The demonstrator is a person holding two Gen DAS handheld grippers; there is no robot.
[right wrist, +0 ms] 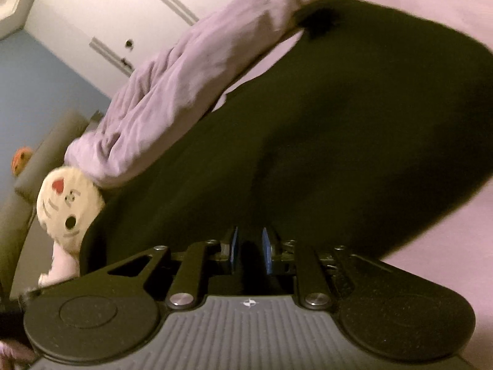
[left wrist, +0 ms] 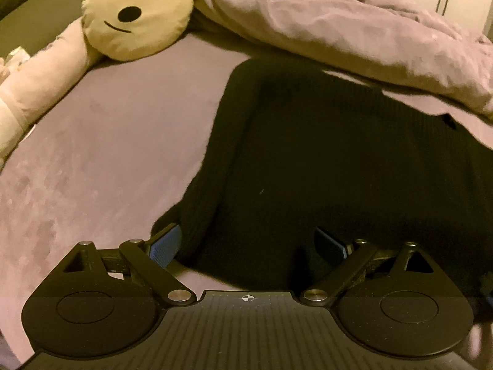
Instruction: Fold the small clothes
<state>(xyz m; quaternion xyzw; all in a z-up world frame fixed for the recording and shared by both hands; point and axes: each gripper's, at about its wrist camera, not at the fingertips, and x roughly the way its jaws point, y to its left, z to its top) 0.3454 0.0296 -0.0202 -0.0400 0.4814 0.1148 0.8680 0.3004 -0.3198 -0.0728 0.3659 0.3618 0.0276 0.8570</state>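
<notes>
So the black ribbed knit garment [left wrist: 323,154] is lying mostly flat on the mauve bed sheet [left wrist: 107,154], just below the bunched-up lilac duvet [left wrist: 354,21]; its long axis in the left wrist view runs from near the camera up and away, leaning a bit right, w/ what looks like a sleeve or side strip along the left edge. Left gripper [left wrist: 249,243] is wide open, nothing held; left blue pad sits right at the near-left corner of the cloth, right pad over the cloth itself, so the hem is basically between the fingers already. Right gripper [right wrist: 250,246] looks nearly shut w/ dark fabric in the narrow gap; prob pinching the garment [right wrist: 339,123] but it's dark, can't swear to it; that view is tilted and blurry. Cream cat-face plush toy [left wrist: 138,12] sits well off to the far left, not in the way. Imo the left one is better placed for the near-left corner; closing there comes next.
</notes>
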